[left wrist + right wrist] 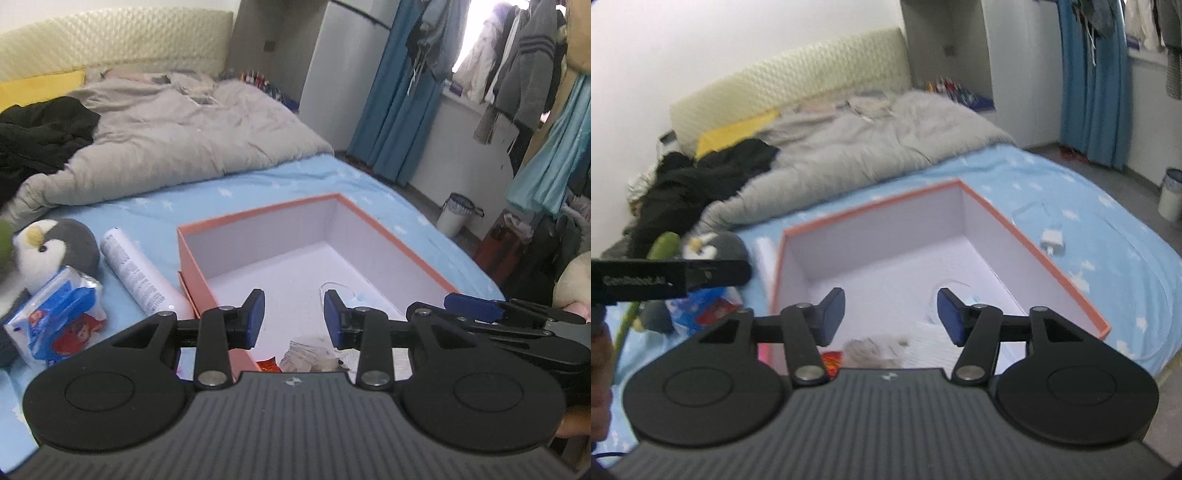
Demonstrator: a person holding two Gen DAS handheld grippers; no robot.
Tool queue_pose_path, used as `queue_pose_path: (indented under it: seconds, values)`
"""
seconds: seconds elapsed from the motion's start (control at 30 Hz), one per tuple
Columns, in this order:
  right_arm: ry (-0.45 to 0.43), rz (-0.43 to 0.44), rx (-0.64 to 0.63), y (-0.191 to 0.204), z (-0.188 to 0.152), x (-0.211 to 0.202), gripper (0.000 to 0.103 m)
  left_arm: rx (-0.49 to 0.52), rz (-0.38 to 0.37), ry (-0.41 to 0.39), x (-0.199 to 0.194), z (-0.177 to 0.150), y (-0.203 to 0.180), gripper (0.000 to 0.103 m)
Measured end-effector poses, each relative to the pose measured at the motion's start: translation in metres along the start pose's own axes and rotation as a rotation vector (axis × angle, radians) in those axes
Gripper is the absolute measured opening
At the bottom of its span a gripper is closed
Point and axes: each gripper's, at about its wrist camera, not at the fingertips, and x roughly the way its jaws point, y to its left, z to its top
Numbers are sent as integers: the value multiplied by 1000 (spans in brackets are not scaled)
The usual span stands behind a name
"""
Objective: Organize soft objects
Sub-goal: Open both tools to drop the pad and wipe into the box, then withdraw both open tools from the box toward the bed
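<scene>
**Both tongs gape over the orange box**

The left tongs (294, 318) stand with a clear gap between their blue pads and hold nothing. They hang over the near end of the orange box (388, 236), whose white inside shows between the fingers. The right tongs (891, 314) are spread wider and are likewise bare; they hover over the same orange box (1034, 254), and in the left wrist view they (476, 308) lie just right of the left pair, above the box's right wall.

Inside the box, close under the left tongs, a pale blue face mask (351, 297) lies on the floor of the box. Nearer the camera are a crumpled pale bundle (306, 356) and a scrap of red wrapper (267, 365), both partly hidden by the gripper body.

The box rests on a bed with a light blue sheet (295, 181). Just left of it lies a white spray can (138, 273) on its side, its near end touching the box's corner. Left of the can sits a grey and white plush penguin (51, 251), with a blue tissue pack (59, 314) leaning against its front. A green plush (665, 243) shows beside the penguin in the right wrist view, blurred.

On the sheet to the right of the box lies a white charger (1052, 240). Farther back a grey duvet (184, 136) is heaped, with black clothing (40, 133) at its left.
</scene>
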Motion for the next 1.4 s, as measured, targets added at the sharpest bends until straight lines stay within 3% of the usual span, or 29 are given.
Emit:
queue_pose_path:
  seconds: [0.17, 0.5, 0.93, 1.4]
  values:
    - [-57, 49, -24, 20, 0, -21, 59, -19, -5, -50, -35, -9, 11, 41]
    - [-107, 134, -76, 66, -18, -39, 59, -46, 73, -111, -87, -38, 44, 41]
    - [-64, 191, -117, 107, -53, -35, 59, -114, 139, -122, -121, -80, 85, 41]
    - [2, 200, -150, 135, -89, -30, 59, -204, 207, -58, -137, -134, 124, 41]
